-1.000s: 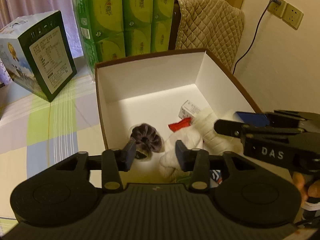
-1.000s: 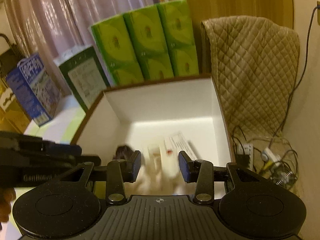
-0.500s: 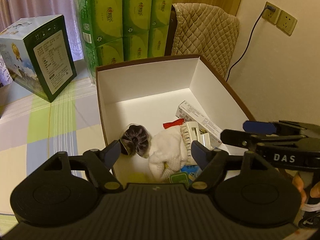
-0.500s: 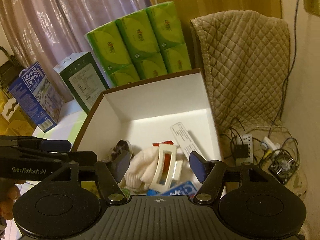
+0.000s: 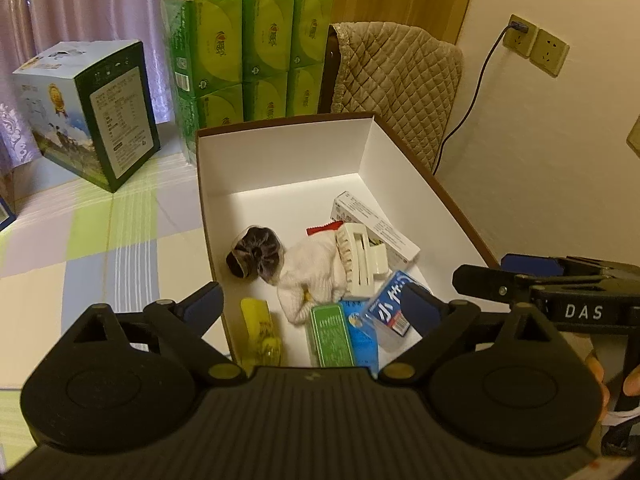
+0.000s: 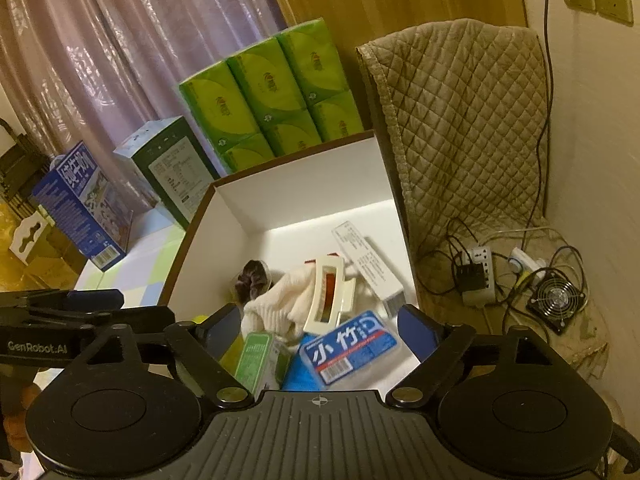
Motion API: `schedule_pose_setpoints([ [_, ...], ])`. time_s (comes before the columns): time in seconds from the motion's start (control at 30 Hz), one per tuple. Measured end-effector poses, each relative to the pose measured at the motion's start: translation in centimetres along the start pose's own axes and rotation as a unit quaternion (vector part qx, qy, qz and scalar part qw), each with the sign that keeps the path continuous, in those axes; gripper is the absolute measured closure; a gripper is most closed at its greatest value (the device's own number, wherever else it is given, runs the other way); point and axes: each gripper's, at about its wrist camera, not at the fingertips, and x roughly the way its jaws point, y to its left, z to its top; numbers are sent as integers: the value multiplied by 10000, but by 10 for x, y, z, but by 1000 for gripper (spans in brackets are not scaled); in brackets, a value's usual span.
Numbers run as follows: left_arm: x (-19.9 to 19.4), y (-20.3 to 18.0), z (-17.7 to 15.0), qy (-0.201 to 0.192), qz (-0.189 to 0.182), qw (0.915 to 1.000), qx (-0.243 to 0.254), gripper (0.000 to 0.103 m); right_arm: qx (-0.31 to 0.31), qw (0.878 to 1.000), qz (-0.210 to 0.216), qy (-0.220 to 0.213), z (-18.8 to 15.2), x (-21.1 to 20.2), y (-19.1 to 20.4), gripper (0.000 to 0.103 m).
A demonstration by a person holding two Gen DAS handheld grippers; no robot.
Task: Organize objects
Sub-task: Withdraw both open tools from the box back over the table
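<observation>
My left hand-held gripper point(image 5: 316, 306) and right hand-held gripper point(image 6: 318, 330) hang released and empty above the brown-rimmed white cardboard box point(image 5: 280, 160), where the cream plastic hair claw point(image 5: 362, 258) rests on the white knitted sock point(image 5: 314, 272).

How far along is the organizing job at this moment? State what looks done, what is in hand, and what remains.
Done: the white box already holds a dark scrunchie, white sock, cream hair clip, green tin and blue pack.
In hand: nothing; the left claw and right claw are both open above the box.
Left: no loose small items show outside the box, so little seems to remain.
</observation>
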Motion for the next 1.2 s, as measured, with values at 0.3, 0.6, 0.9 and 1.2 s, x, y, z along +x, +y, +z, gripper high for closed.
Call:
schedule_pose_setpoints([
  [0.3, -32, -1, -30, -85, 74, 9999, -113, 7, 67, 9999, -101, 40, -20, -23, 12, 19],
  [0.6, -67, 4, -57, -207, 75, 9998, -11, 3, 115, 9993, -357, -39, -44, -54, 36, 19],
  [0.9, -114, 27, -95, -278, 146, 9994, 117, 1, 129, 9985, -518, 72, -82, -76, 81, 19],
  [1.2, -158, 69, -140, -118, 331, 9993, -153, 1, 38, 9977, -582, 337, -129, -85, 130, 19],
])
